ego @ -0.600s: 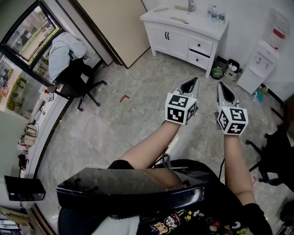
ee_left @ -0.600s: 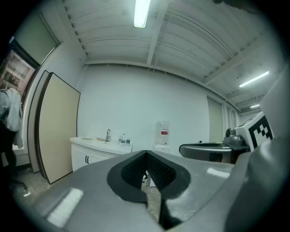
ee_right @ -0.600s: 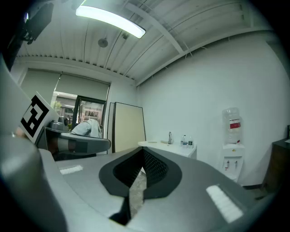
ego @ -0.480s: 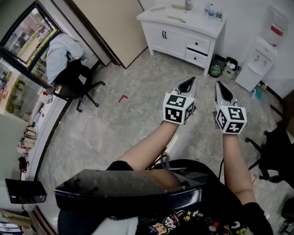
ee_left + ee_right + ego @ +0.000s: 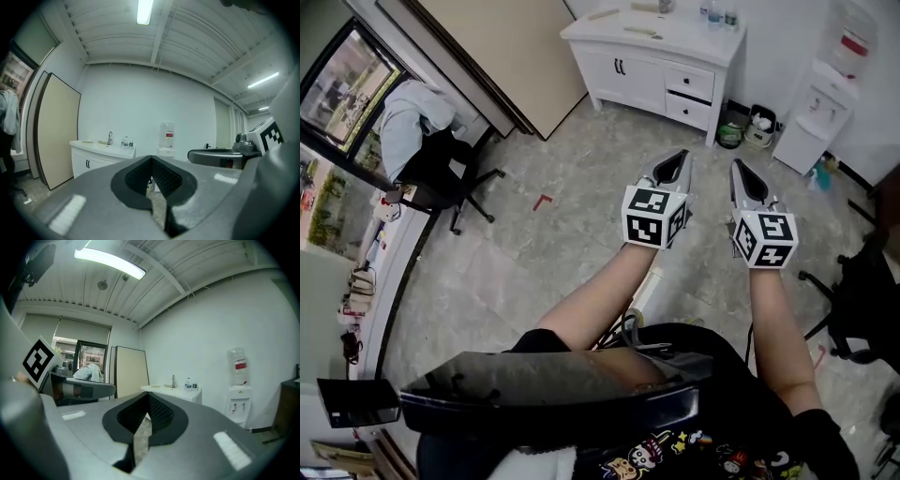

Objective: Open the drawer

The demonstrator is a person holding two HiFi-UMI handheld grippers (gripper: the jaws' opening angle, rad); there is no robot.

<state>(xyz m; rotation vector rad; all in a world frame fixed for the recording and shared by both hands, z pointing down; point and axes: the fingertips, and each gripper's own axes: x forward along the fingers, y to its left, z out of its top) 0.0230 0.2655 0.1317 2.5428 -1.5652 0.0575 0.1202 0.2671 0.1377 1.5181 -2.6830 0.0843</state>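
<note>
Grey L tool [image 5: 680,157], R tool [image 5: 737,170] outstretched, closed.

The vanity cabinet [image 5: 630,67] and its drawers [image 5: 691,83] are white, with small black handles. The floor [image 5: 572,244] is grey, mottled like marble, with one red mark [image 5: 542,201] on it. The left gripper [image 5: 679,156] and right gripper [image 5: 737,167] are silver-grey with black pads, and their cubes bear black-and-white square markers. The water dispenser [image 5: 811,127] is white with a red label.
</note>
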